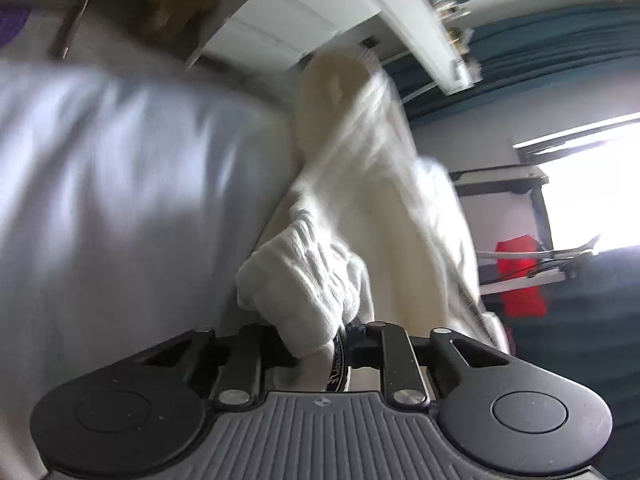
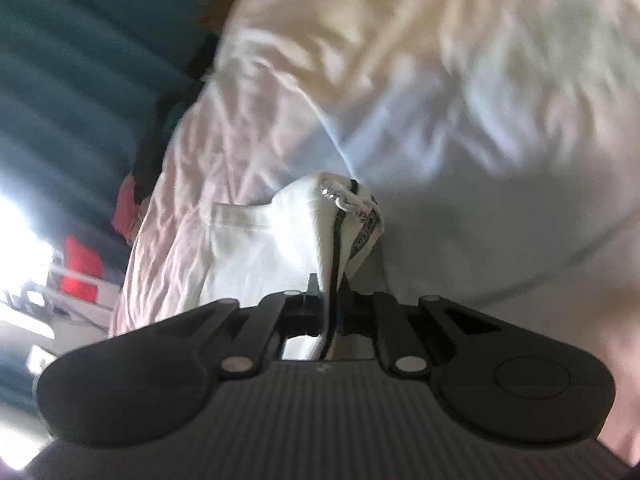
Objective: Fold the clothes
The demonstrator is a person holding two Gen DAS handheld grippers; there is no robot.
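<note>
The bed [image 1: 100,200], under its pale sheet, fills the ground in both views, and the cream knit garment [image 1: 380,200] hangs or lies stretched across it between your two hands. In the left wrist view the garment runs straight ahead and away from your left hand-held gripper [image 1: 320,344], its long axis leading up the frame toward a bunched far end near a white shelf unit [image 1: 320,12]. The left hand-held gripper is pinched tight on a ribbed edge of the garment with a dark printed band at the jaws. In the right wrist view your right hand-held gripper [image 2: 330,304] is likewise clamped on cloth, a smooth white corner carrying a dark trim strip and a small white cord, with the cloth standing up directly ahead of the fingers. Judged from this, each hand holds one end or corner, so the next move turns on keeping the span between them taut and level; neither hand is plainly the nearer. Both frames are smeared by motion. You cannot tell whether garment rests on the bed or is lifted clear, nor which part of it each corner is. A red item [image 1: 520,276] beside the bright window is too blurred to identify.
</note>
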